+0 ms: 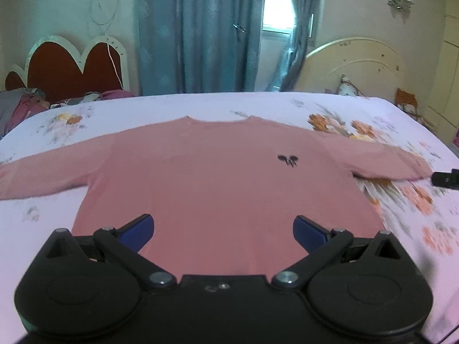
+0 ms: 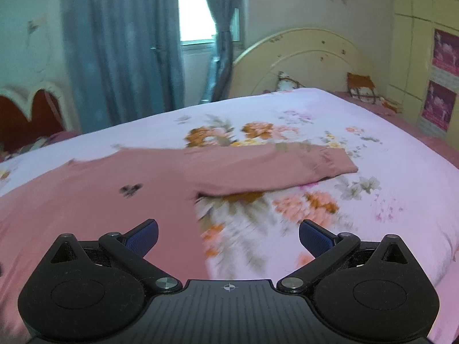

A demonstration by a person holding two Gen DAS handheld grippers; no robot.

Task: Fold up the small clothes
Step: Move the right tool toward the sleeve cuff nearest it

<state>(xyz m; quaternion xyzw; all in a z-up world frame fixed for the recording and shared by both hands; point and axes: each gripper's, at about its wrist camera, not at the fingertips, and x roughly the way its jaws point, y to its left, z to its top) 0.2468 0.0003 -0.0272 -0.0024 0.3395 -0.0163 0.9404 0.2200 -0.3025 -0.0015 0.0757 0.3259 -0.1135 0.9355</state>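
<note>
A pink long-sleeved top (image 1: 206, 177) lies flat and face up on the bed, sleeves spread to both sides, a small black print (image 1: 288, 160) on its chest. My left gripper (image 1: 223, 233) hovers open over the top's lower hem, nothing between its blue pads. In the right wrist view the top's body (image 2: 94, 206) fills the left and its right sleeve (image 2: 272, 166) stretches out across the sheet. My right gripper (image 2: 228, 238) is open above the top's right side edge, holding nothing. A black tip of the right gripper (image 1: 446, 178) shows at the sleeve's cuff in the left wrist view.
The bed's floral sheet (image 2: 373, 200) reaches to a cream headboard (image 2: 304, 63) with pillows (image 2: 361, 87) at the far right. A second bed with a red headboard (image 1: 71, 66) stands far left. Blue curtains (image 1: 200, 28) hang behind.
</note>
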